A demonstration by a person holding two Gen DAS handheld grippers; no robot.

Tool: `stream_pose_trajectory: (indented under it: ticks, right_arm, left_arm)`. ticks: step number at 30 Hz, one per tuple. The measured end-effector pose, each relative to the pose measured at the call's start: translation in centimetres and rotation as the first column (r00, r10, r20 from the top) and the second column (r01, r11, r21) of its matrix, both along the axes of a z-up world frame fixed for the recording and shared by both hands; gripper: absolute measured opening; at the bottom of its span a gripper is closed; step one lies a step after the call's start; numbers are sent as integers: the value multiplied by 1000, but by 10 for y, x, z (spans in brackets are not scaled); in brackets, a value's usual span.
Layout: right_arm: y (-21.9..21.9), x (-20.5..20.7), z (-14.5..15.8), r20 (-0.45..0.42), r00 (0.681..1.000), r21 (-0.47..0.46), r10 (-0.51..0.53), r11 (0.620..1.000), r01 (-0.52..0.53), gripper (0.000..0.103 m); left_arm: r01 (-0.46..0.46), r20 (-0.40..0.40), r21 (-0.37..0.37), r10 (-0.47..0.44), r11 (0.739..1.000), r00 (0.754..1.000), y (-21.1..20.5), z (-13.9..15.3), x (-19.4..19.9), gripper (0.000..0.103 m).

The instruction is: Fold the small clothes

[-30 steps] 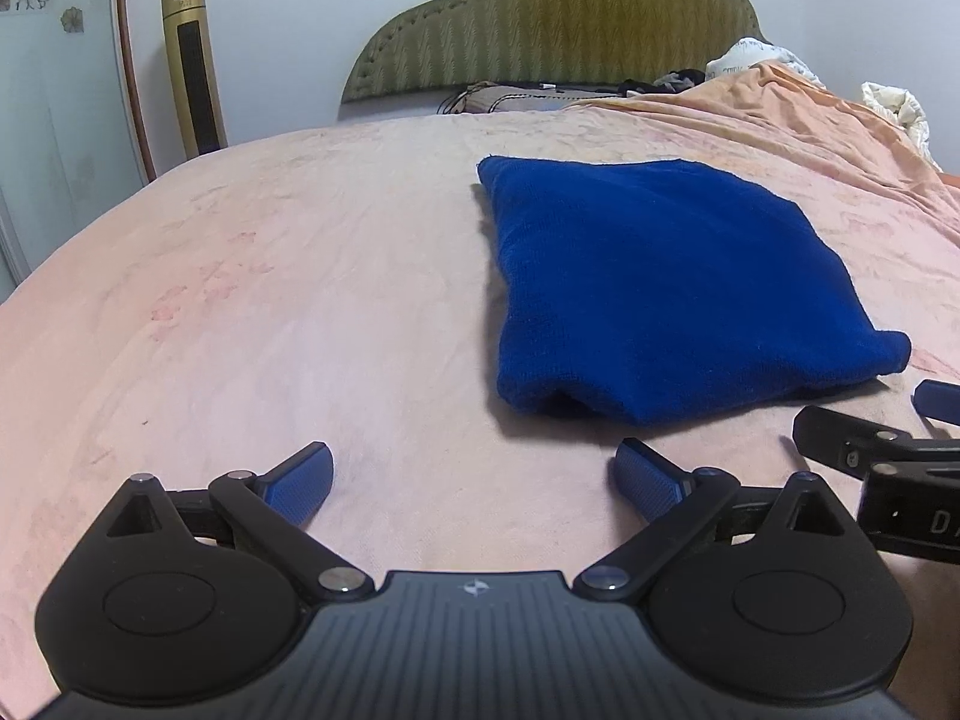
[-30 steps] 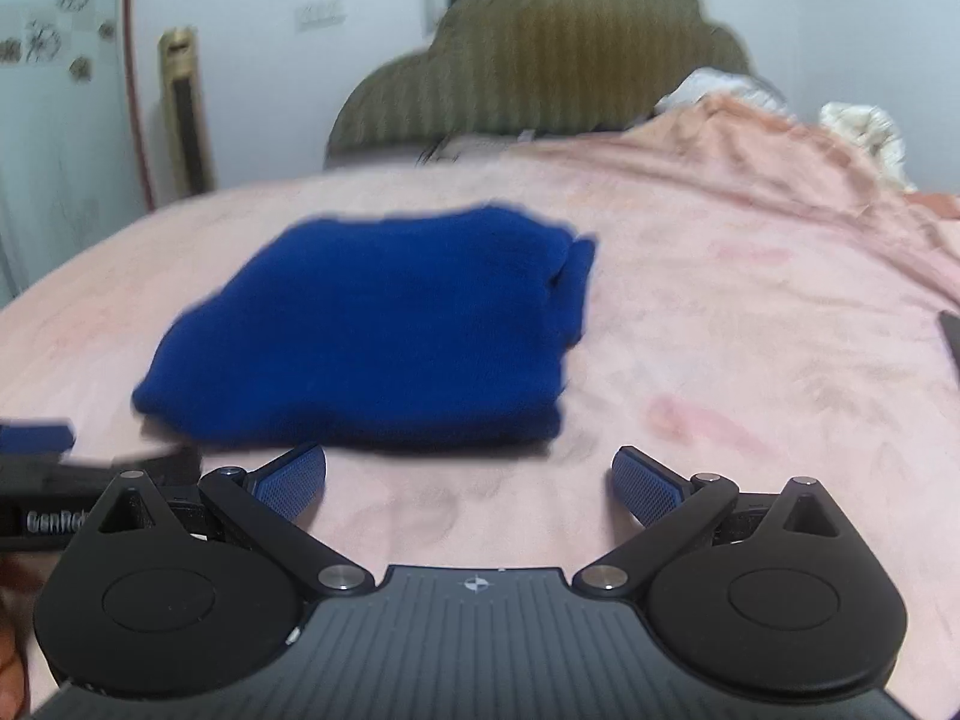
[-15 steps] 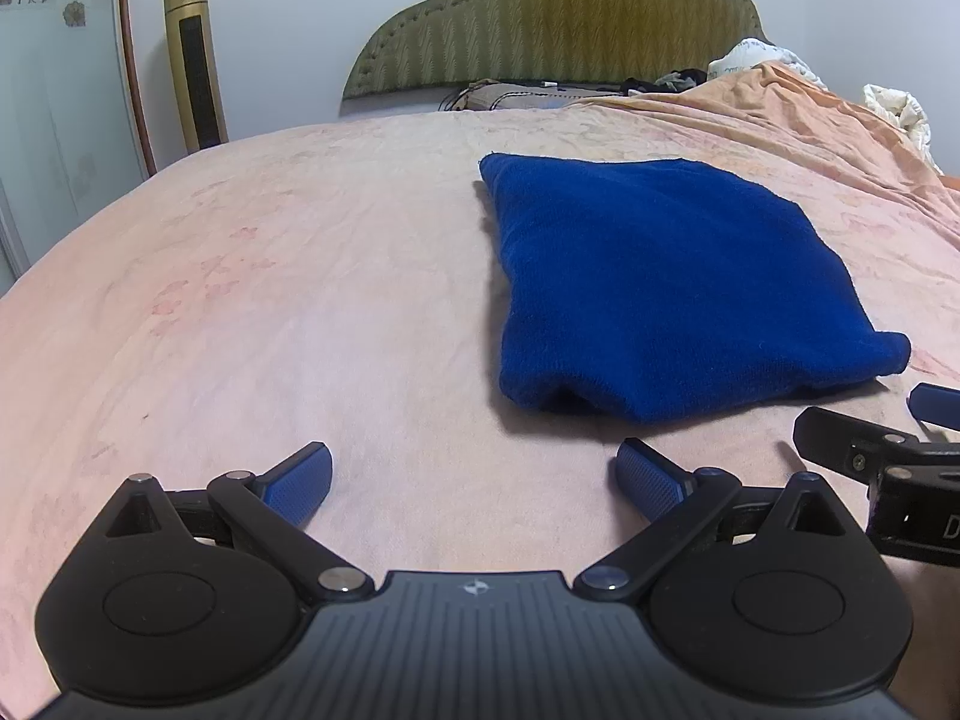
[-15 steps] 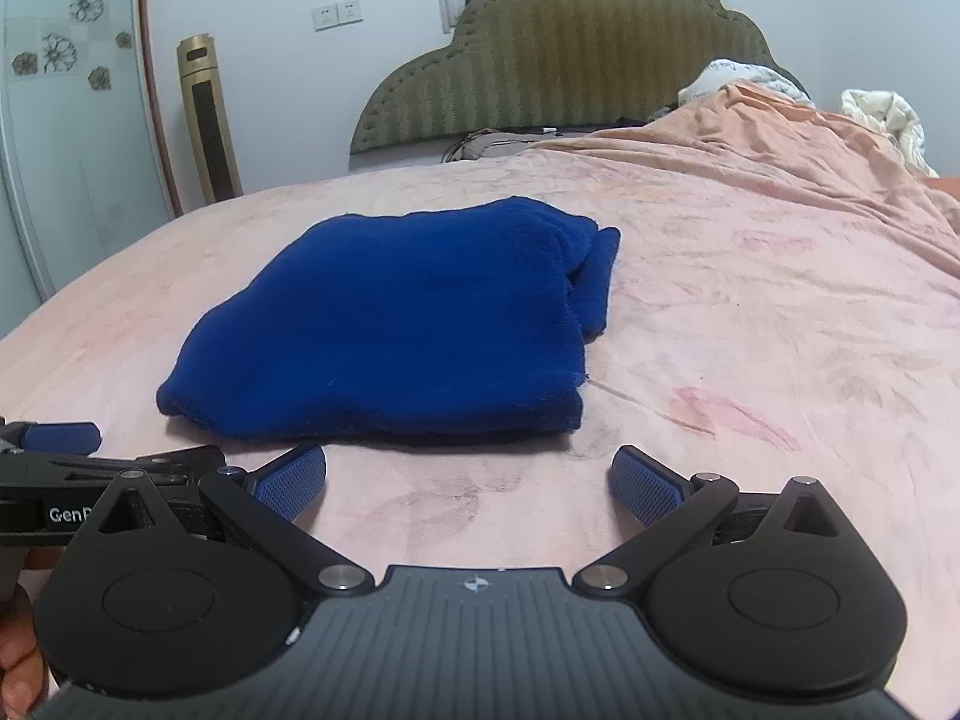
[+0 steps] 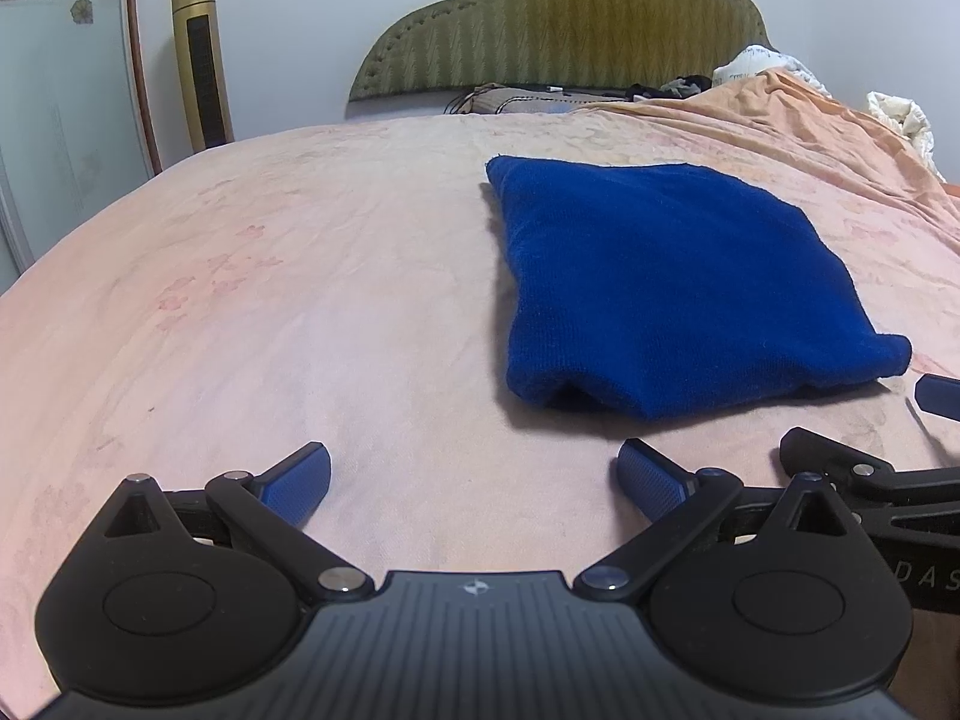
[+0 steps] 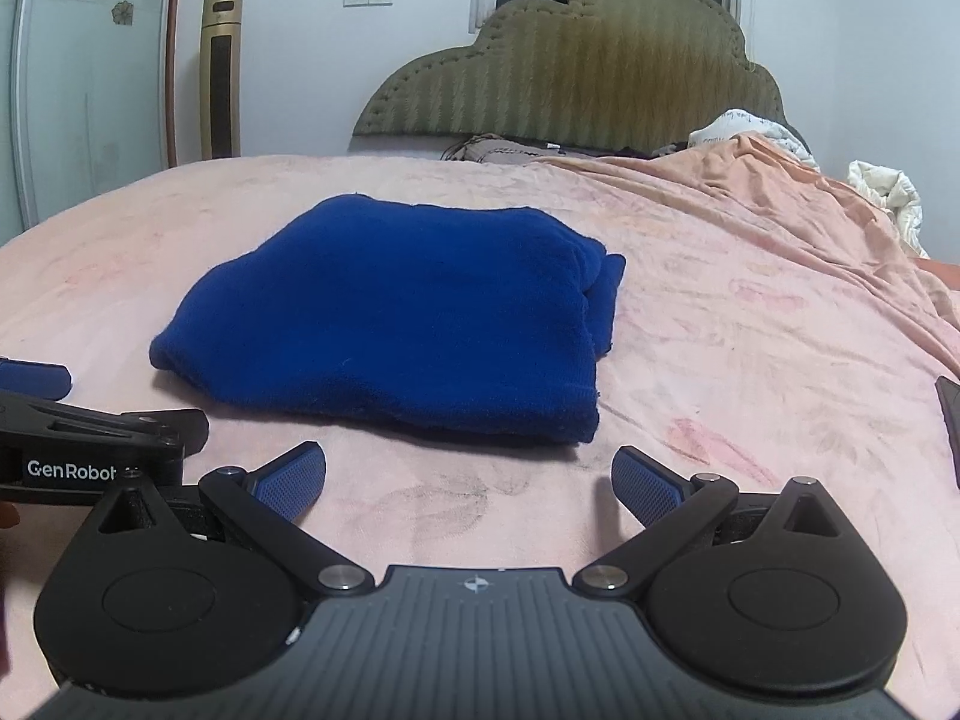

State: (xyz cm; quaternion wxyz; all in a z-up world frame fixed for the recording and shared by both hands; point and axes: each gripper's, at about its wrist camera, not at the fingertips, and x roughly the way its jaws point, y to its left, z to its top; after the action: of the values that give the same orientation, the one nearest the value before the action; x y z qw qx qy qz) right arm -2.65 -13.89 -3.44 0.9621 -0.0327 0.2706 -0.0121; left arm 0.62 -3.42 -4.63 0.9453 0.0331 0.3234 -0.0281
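Note:
A blue knitted garment [image 5: 666,282] lies folded into a rough square on the pink bed sheet [image 5: 300,276]; it also shows in the right wrist view [image 6: 408,312]. My left gripper [image 5: 474,480] is open and empty, short of the garment's near left corner. My right gripper [image 6: 468,480] is open and empty, just in front of the garment's near edge. Each gripper's tips show at the edge of the other's view: the right gripper [image 5: 864,438] and the left gripper [image 6: 114,408].
A green padded headboard [image 6: 576,78] stands at the far end with pillows and clutter below it. A bunched orange blanket [image 6: 780,204] and white bedding [image 6: 888,192] lie at the right. A gold tower fan [image 5: 201,54] stands by the left wall.
Both grippers have drawn back slightly and risen from the garment. The right wrist view has steadied from blur. The garment has not moved.

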Motion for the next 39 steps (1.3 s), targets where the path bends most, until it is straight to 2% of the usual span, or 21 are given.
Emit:
stream_pose_trajectory:
  ticks: [13, 39]
  right_arm:
    - [-7, 2, 0, 4, 999, 32, -36, 999, 36, 103]
    - [-8, 3, -2, -6, 999, 54, -32, 998, 33, 103]
  left_arm:
    - [1, -2, -2, -1, 1000, 1000, 0, -1, 0, 103]
    - [1, -3, -3, -1, 1000, 1000, 0, -1, 0, 103]
